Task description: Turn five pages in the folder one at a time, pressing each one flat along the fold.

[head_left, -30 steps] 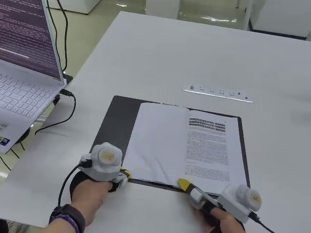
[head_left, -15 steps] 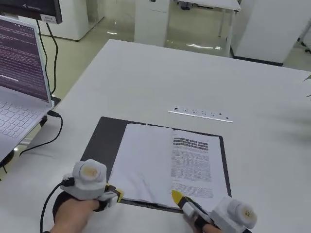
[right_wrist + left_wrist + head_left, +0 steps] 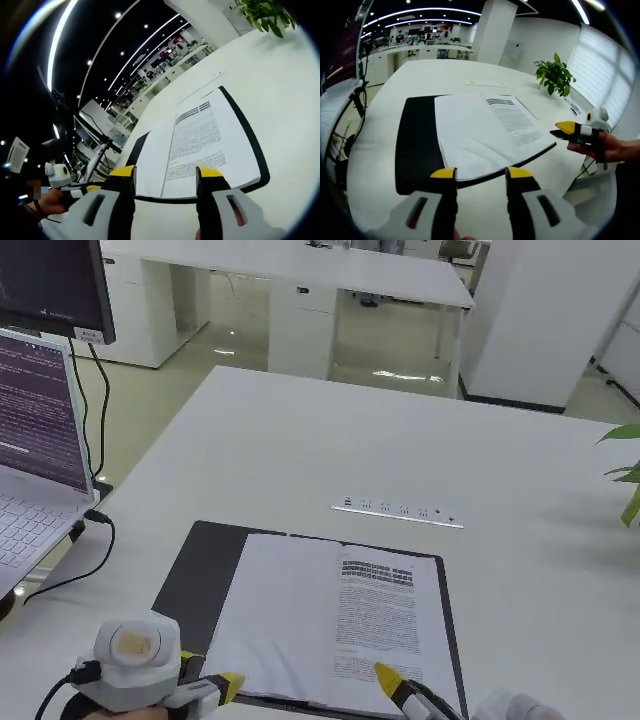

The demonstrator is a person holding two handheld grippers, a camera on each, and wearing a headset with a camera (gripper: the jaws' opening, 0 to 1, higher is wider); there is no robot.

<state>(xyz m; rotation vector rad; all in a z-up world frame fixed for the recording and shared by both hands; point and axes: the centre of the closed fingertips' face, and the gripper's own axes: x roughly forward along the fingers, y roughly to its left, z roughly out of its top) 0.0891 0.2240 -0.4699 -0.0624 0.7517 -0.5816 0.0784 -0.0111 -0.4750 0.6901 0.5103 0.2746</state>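
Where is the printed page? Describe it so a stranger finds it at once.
On the white table, towards its near edge, lies an open black folder. The printed page is the right-hand sheet beside the fold. It alone carries a dark heading block and lines of small text, while the left-hand sheet faces up blank.

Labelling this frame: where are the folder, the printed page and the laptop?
folder (image 3: 195, 575), head view, bare black cover
printed page (image 3: 378, 625), head view, middle of text
laptop (image 3: 35, 420), head view, lit screen

Matt black folder cover (image 3: 198, 572), white paper pages (image 3: 285, 612), smooth matt white table (image 3: 300, 440)
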